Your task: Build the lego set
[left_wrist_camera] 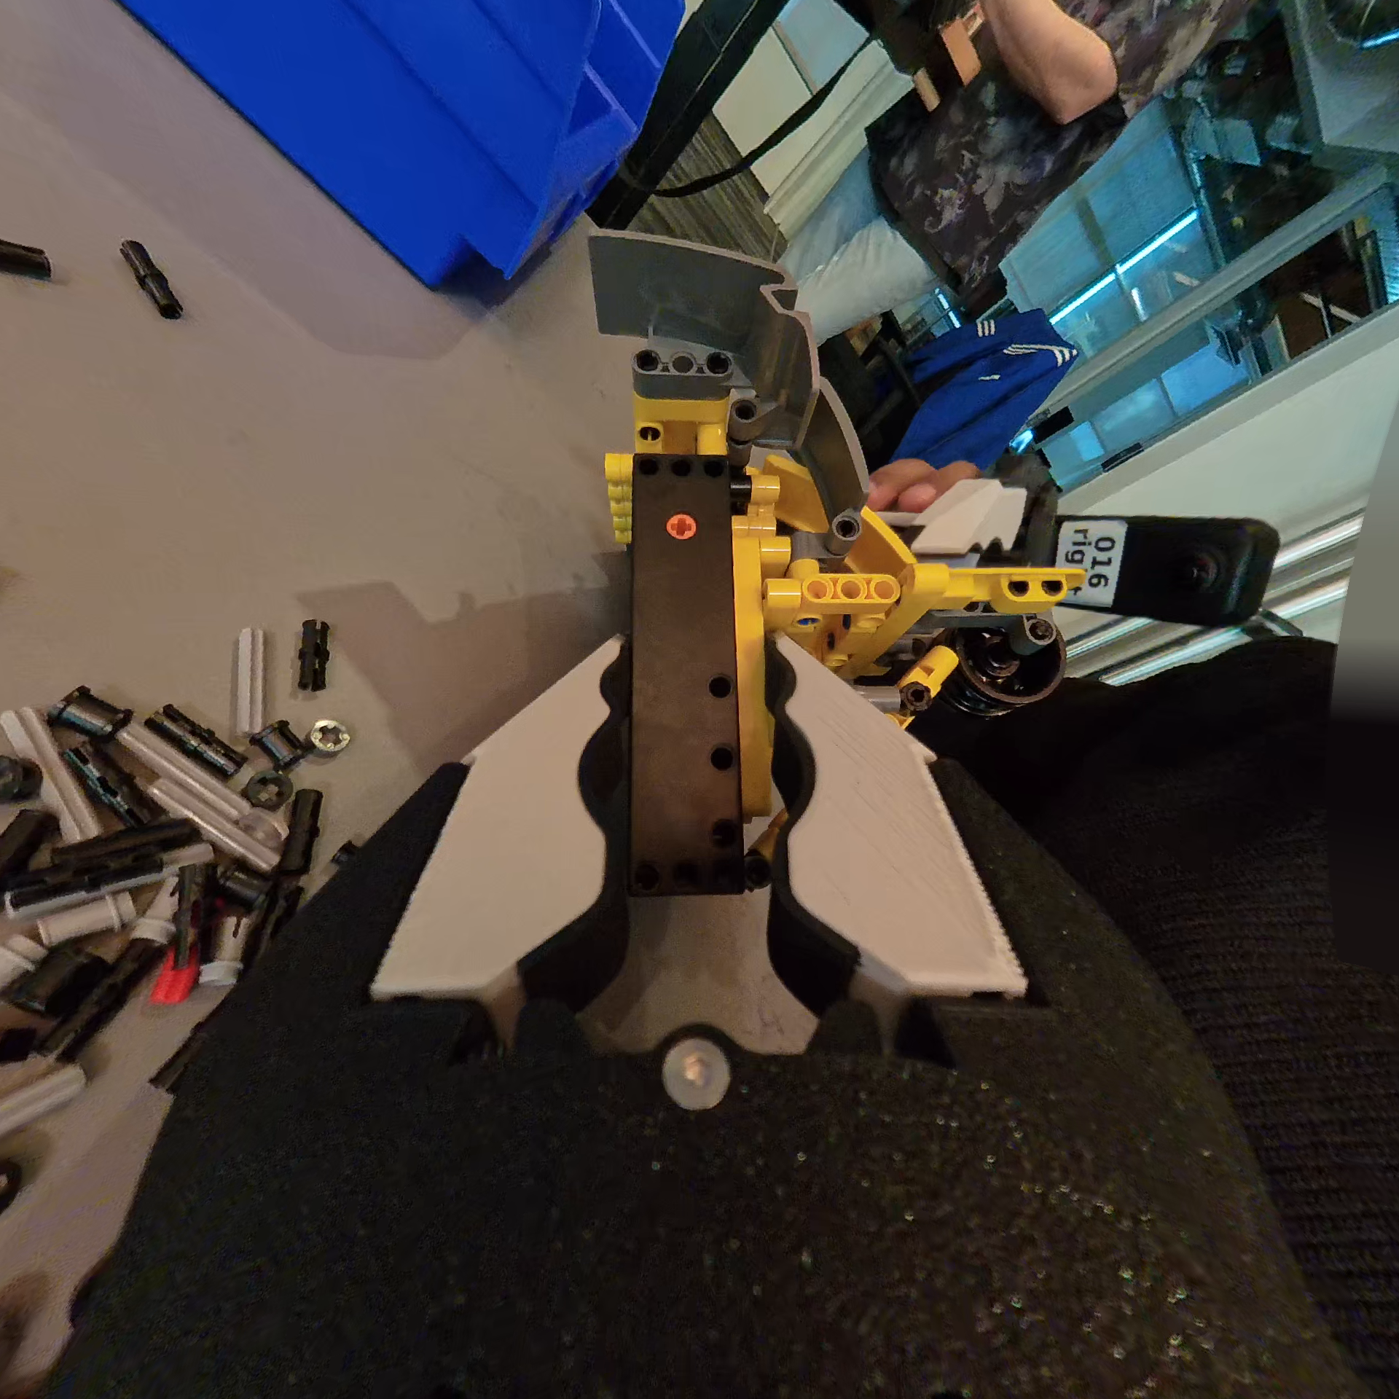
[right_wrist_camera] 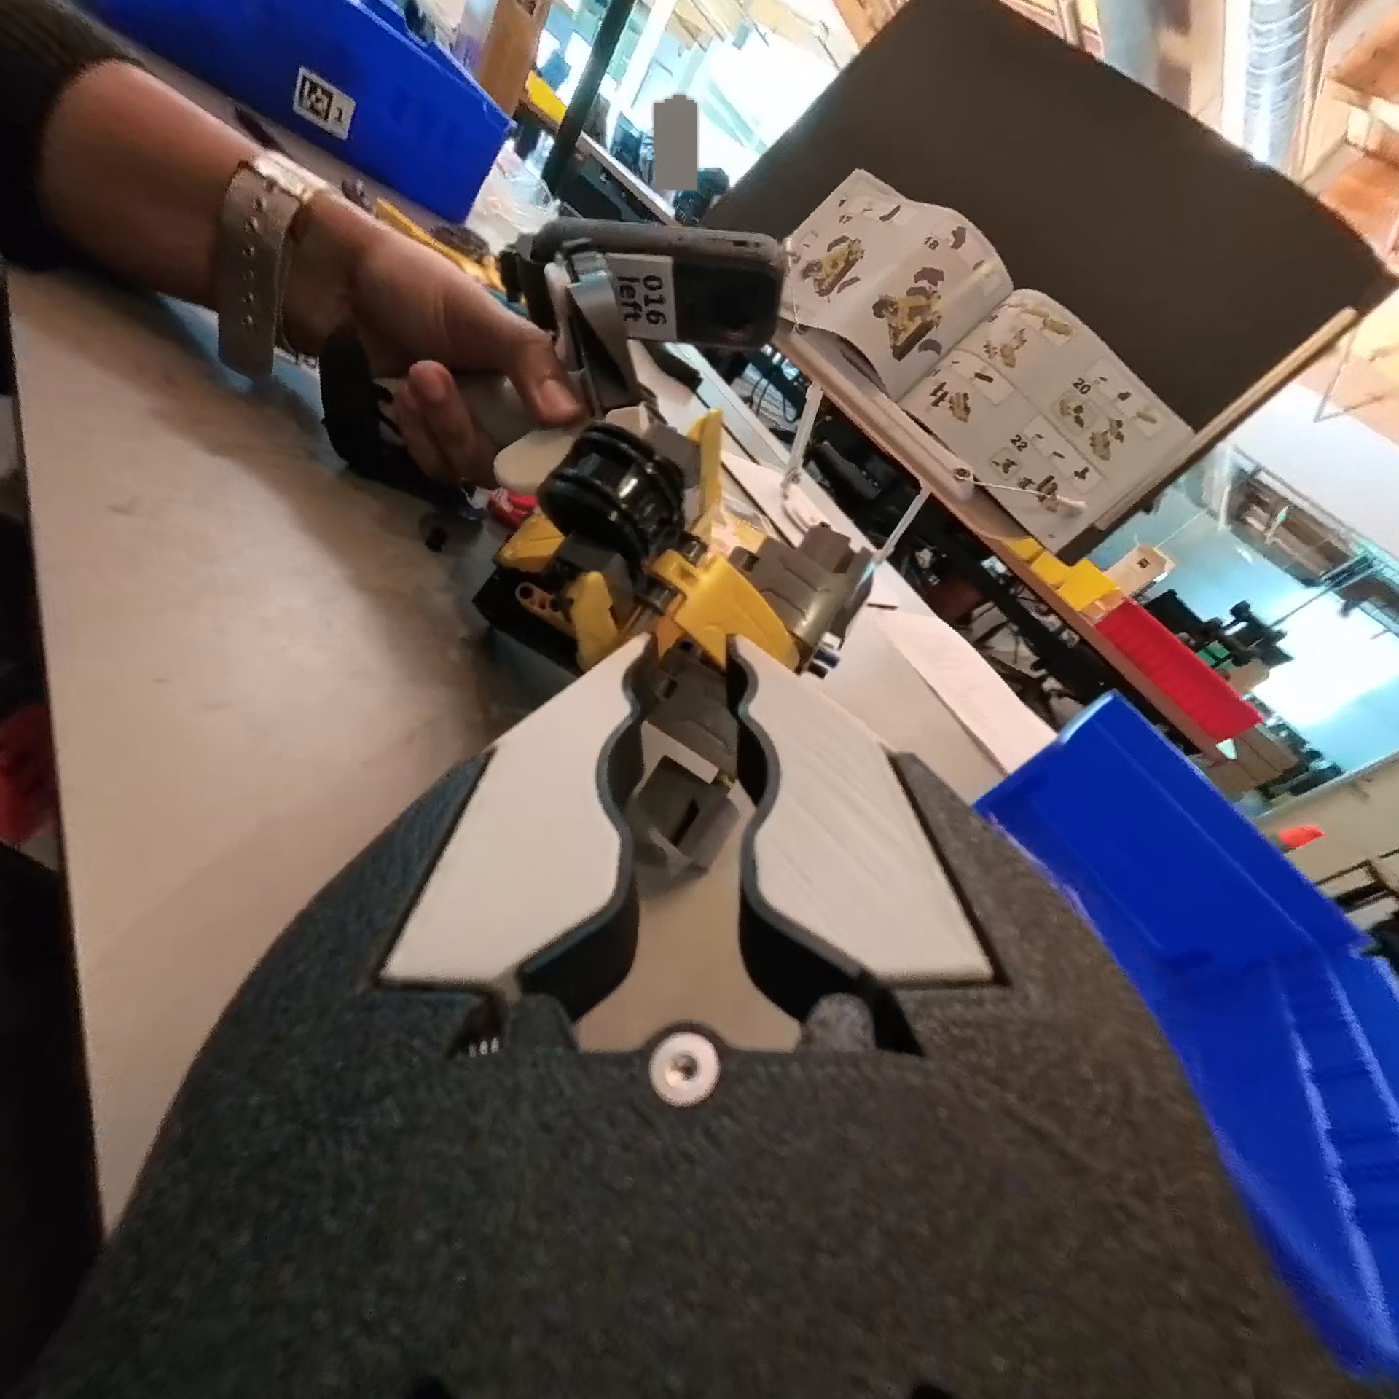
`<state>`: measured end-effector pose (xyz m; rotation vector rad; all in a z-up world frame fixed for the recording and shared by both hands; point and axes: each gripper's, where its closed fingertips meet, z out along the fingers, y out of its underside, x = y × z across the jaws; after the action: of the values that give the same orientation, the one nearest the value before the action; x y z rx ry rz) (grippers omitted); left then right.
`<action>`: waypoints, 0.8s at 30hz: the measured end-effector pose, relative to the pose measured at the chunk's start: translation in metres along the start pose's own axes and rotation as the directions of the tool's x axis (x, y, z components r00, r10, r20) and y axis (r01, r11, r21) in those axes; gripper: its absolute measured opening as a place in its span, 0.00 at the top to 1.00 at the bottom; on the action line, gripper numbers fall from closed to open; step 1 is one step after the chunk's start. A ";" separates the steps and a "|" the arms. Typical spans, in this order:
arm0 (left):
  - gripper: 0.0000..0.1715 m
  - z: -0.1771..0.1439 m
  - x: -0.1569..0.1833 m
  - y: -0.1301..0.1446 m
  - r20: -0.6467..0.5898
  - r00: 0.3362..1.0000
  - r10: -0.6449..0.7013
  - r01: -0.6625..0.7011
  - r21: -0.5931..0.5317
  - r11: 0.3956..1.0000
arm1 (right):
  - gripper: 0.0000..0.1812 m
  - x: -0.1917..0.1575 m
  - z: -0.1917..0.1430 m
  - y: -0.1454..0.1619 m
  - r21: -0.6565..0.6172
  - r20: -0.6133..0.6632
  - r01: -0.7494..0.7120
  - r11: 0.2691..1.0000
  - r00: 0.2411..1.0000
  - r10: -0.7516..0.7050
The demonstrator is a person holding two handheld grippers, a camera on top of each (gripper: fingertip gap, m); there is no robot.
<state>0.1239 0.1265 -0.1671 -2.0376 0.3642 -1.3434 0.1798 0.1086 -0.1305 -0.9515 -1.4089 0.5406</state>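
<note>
While the left gripper (left_wrist_camera: 696, 666) clamped the yellow model's (left_wrist_camera: 817, 575) black beam (left_wrist_camera: 681, 681) lengthwise between its fingers, the right gripper (right_wrist_camera: 685, 658) pinched the model's grey end from the opposite side, above the worktop (right_wrist_camera: 227, 643).

Yellow-and-grey plastic brick model (left_wrist_camera: 802, 560): far side hidden behind its long black beam (left_wrist_camera: 685, 681). In the right wrist view its grey rear section (right_wrist_camera: 685, 772) sits between the white fingers (right_wrist_camera: 530, 817); contact there unclear. Pile of small black and grey plastic pins (left_wrist_camera: 129, 848) cut off at frame's left edge, blurred. Blue plastic bin (right_wrist_camera: 1226, 984) motion-blurred, cropped right. Open paper instruction booklet (right_wrist_camera: 976, 341): drawings too small to make out.
</note>
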 end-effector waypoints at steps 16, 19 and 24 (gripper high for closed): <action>0.81 0.007 0.015 0.009 0.182 0.892 0.413 -0.402 -0.092 0.911 | 0.89 -0.012 -0.015 -0.002 -0.028 0.014 -0.061 0.998 0.998 0.062; 0.81 0.008 0.017 0.011 0.200 0.861 0.468 -0.454 -0.113 0.884 | 0.89 -0.003 -0.015 -0.010 0.007 0.011 -0.217 0.976 0.976 0.217; 0.81 0.012 0.018 0.013 0.266 0.759 0.594 -0.571 -0.168 0.804 | 0.89 -0.002 -0.013 0.006 -0.142 -0.004 -0.404 0.904 0.913 0.407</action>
<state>0.1441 0.1111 -0.1661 -1.9163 0.8392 -0.6220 0.1931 0.1074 -0.1349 -1.3711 -1.2864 0.7722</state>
